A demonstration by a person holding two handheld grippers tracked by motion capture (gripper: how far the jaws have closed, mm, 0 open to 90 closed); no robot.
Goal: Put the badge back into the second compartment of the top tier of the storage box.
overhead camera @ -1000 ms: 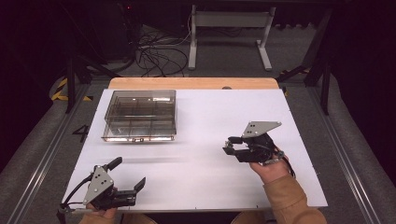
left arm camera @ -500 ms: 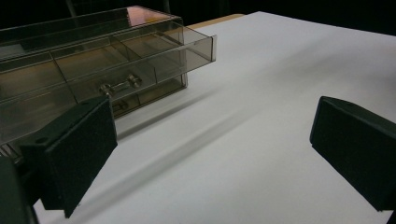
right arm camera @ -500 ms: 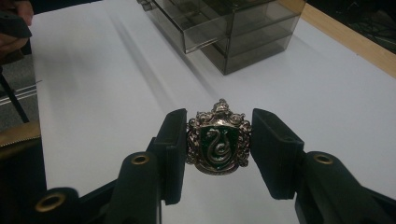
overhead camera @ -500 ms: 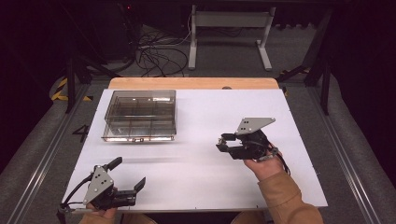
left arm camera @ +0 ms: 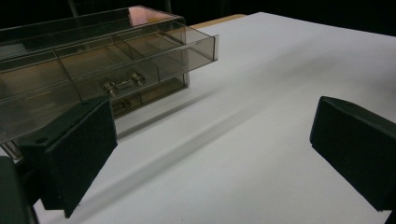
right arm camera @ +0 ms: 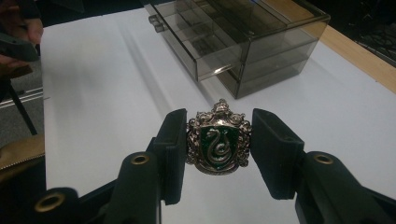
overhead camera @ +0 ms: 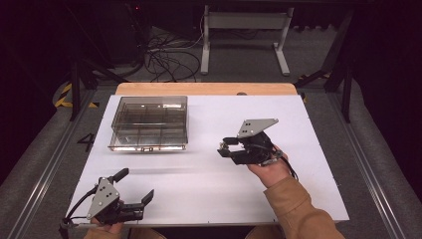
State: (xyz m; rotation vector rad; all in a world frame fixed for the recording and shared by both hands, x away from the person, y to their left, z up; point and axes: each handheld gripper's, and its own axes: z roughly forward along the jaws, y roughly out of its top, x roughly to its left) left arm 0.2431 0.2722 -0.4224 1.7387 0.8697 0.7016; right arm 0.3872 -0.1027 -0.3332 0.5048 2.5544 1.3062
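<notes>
From above, your right gripper (overhead camera: pixel 225 148) hides the badge (right arm camera: pixel 218 143) it grips; the piece is too small there to make out. Your left hand (overhead camera: pixel 107 230) runs off the bottom edge, and your right sleeve (overhead camera: pixel 298 209) is cut there too. In the left gripper view, the drawer box (left arm camera: pixel 93 70) runs off the left edge, its small metal contents blurred behind tinted plastic. Both jaws there are clipped by the frame.

Green-and-silver snake crest badge (right arm camera: pixel 218 142), smoky clear drawer box (overhead camera: pixel 149 123), white table (overhead camera: pixel 308 129)
</notes>
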